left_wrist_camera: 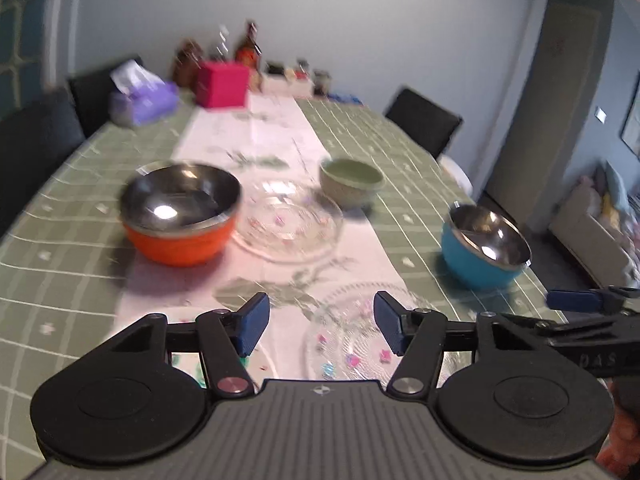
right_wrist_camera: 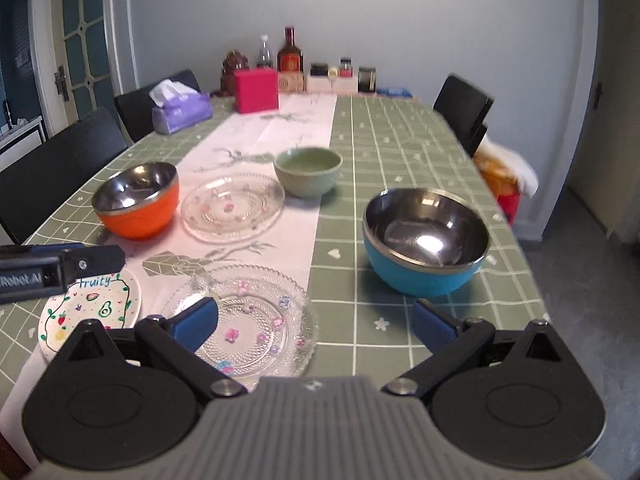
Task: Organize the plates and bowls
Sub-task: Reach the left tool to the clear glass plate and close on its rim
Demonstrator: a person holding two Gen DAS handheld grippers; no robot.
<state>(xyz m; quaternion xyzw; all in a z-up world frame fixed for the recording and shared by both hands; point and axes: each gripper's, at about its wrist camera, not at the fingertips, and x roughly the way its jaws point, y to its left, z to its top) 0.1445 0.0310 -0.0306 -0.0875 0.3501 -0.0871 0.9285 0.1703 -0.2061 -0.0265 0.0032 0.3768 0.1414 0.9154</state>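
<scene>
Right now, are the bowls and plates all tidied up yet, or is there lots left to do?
Lots left. Nothing looks stacked: the orange bowl, green bowl and blue bowl sit apart, and so do the far glass plate, near glass plate and fruit plate. Nothing is in hand: the left gripper and right gripper are open and empty, above the near end of the table.

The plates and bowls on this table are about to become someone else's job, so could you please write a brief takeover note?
Left tool: open, empty, above the near glass plate.
Right tool: open, empty, between that plate and the blue bowl.
Also out, all apart: fruit-print plate, far glass plate, orange bowl, green bowl.
Done: nothing stacked.
Left: gather plates together, bowls together.
</scene>
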